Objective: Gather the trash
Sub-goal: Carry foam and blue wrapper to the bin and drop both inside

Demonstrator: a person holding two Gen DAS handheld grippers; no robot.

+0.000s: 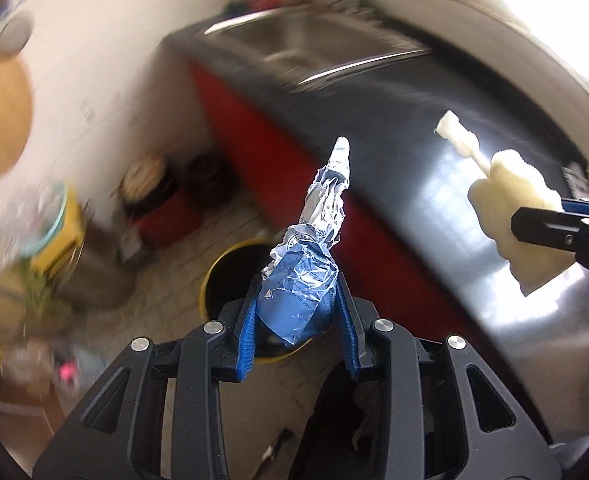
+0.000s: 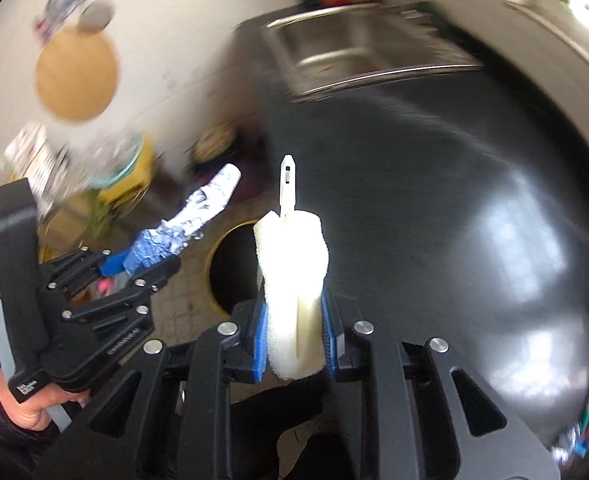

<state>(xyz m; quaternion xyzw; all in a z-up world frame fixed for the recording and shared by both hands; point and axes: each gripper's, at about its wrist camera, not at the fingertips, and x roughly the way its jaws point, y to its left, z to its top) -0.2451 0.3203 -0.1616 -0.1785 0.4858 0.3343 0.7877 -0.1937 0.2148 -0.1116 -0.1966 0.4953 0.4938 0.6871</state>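
My left gripper (image 1: 296,304) is shut on a crumpled blue and silver wrapper (image 1: 306,280) and holds it above a yellow-rimmed bin (image 1: 210,276) on the floor. The wrapper (image 2: 182,228) and left gripper (image 2: 134,264) also show in the right wrist view. My right gripper (image 2: 294,320) is shut on a white foam sponge with a plastic handle (image 2: 292,280), held near the counter edge, just right of the bin (image 2: 224,264). The sponge (image 1: 510,200) and right gripper (image 1: 562,220) also show at the right of the left wrist view.
A black glossy counter (image 1: 434,160) with red cabinet fronts (image 1: 262,152) runs to the right, with a steel sink (image 2: 358,52) at its far end. Cluttered boxes and a yellow container (image 1: 58,236) stand on the left floor. A round wooden board (image 2: 76,76) hangs on the wall.
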